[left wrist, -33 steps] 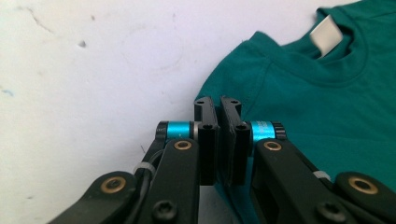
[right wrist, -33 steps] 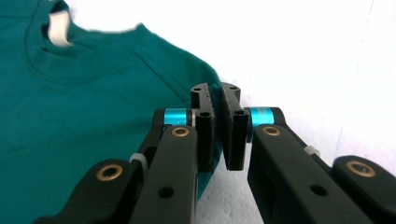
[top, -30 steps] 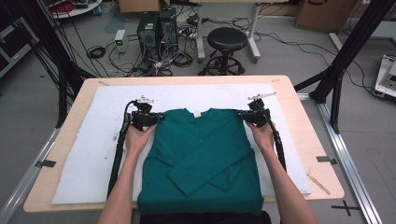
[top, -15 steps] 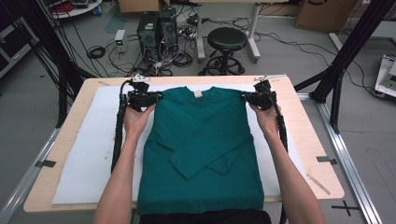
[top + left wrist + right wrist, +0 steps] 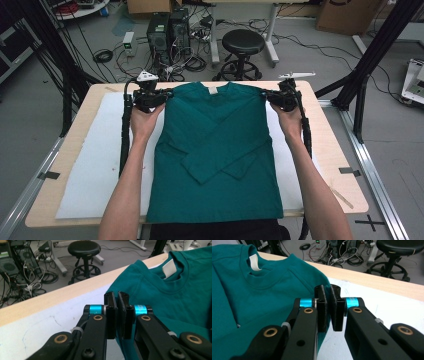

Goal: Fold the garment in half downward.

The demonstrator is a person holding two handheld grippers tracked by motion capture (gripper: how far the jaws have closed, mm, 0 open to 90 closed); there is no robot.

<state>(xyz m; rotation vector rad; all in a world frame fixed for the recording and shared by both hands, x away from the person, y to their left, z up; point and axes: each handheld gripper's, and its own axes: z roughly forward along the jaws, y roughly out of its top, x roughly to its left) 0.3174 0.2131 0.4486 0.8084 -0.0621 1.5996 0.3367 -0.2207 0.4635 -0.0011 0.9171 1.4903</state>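
A teal long-sleeved shirt [image 5: 220,150] lies flat on the white mat [image 5: 95,165], collar toward the far edge and both sleeves folded across its front. Its hem hangs over the near edge of the table. My left gripper [image 5: 162,96] is shut on the shirt's left shoulder, and in the left gripper view the shoulder edge of the shirt [image 5: 160,290] runs in between the closed jaws of the left gripper [image 5: 117,296]. My right gripper [image 5: 270,97] is shut on the other shoulder. In the right gripper view, fabric of the shirt [image 5: 262,290] is pinched between the jaws of the right gripper [image 5: 328,291].
The wooden table [image 5: 345,150] ends just beyond the collar. Behind it on the floor stand a black stool [image 5: 243,42], computer towers [image 5: 167,27] and tangled cables. Black frame legs [image 5: 365,65] rise at both sides. Bare mat lies on either side of the shirt.
Both grippers have moved toward the far edge of the table, drawing the shirt with them by the shoulders. The shirt now lies farther up the mat and more stretched out.
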